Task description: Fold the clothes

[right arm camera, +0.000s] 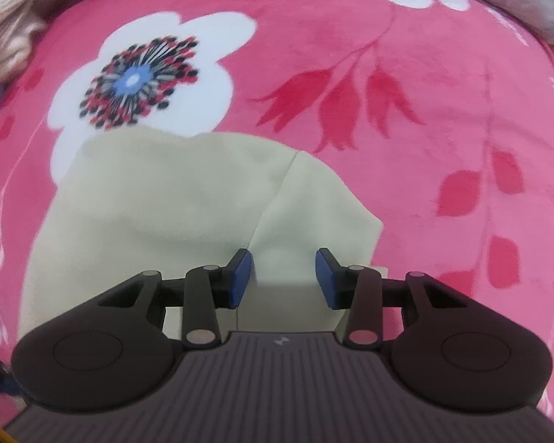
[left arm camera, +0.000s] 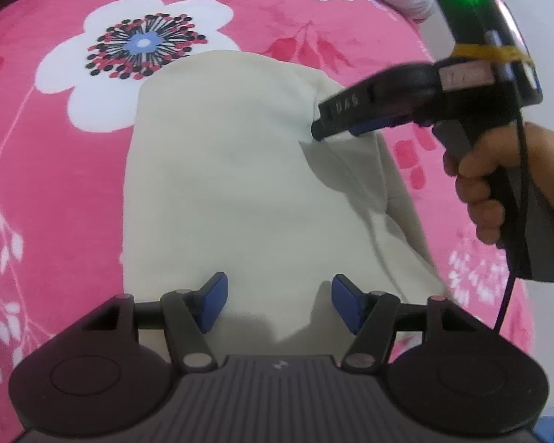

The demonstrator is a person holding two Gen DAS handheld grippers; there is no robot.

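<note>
While both my tongs hang parted over the near end of the cream, soft-fabric folded garment, I judge one fold just laid and the next still to be picked. My left tongs gape with nothing between the blue pads, above the near hem; my right tongs stand moderately apart, empty, over the flap on the right. Next calls for pinching an edge cleanly. Beyond, the garment lies flat on the pink flowered fleece blanket.
</note>
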